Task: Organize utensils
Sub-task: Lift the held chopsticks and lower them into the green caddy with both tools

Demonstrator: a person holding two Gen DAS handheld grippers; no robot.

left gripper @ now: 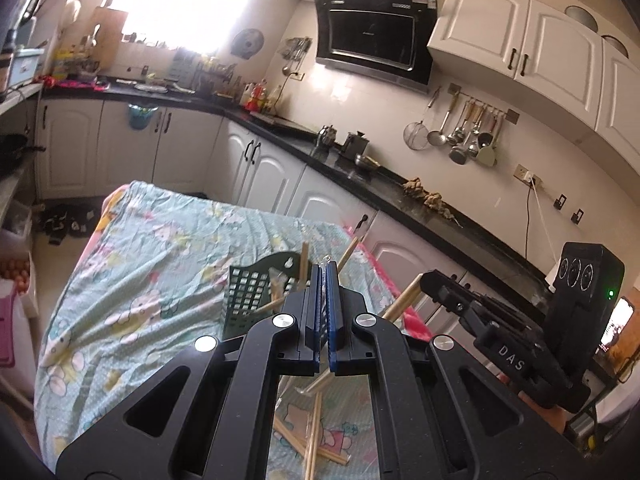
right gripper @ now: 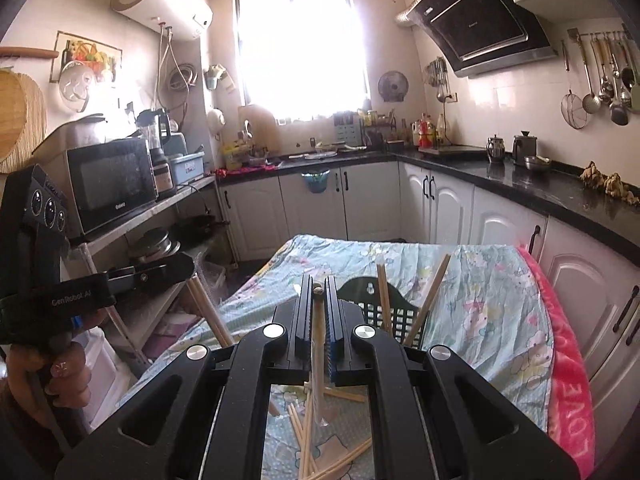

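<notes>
While both claws are hanging above a cloth-covered counter (right gripper: 500, 304), the scene reads outward from them. Nearest, the right claw (right gripper: 319, 312) is pinching a pale chopstick (right gripper: 319, 360) near its rounded top end, so the stick is dangling straight down between the pads. The left claw (left gripper: 325, 292) is clenched tight; a thin clear sliver is poking from its tips, and whether a utensil is gripped there cannot be told. Beneath them, loose bamboo chopsticks (right gripper: 308, 440) are lying crossed in a heap on the cloth. Just beyond, a dark green slotted holder (right gripper: 376, 304) is standing with several chopsticks (right gripper: 434, 296) leaning in it. Farther off, black kitchen worktops (right gripper: 520, 184) and a bright window (right gripper: 300, 48) are filling the background. These sticks look light, stiff and smooth, likely to swivel or slip, so gripping near the thicker end probably suits them best.
</notes>
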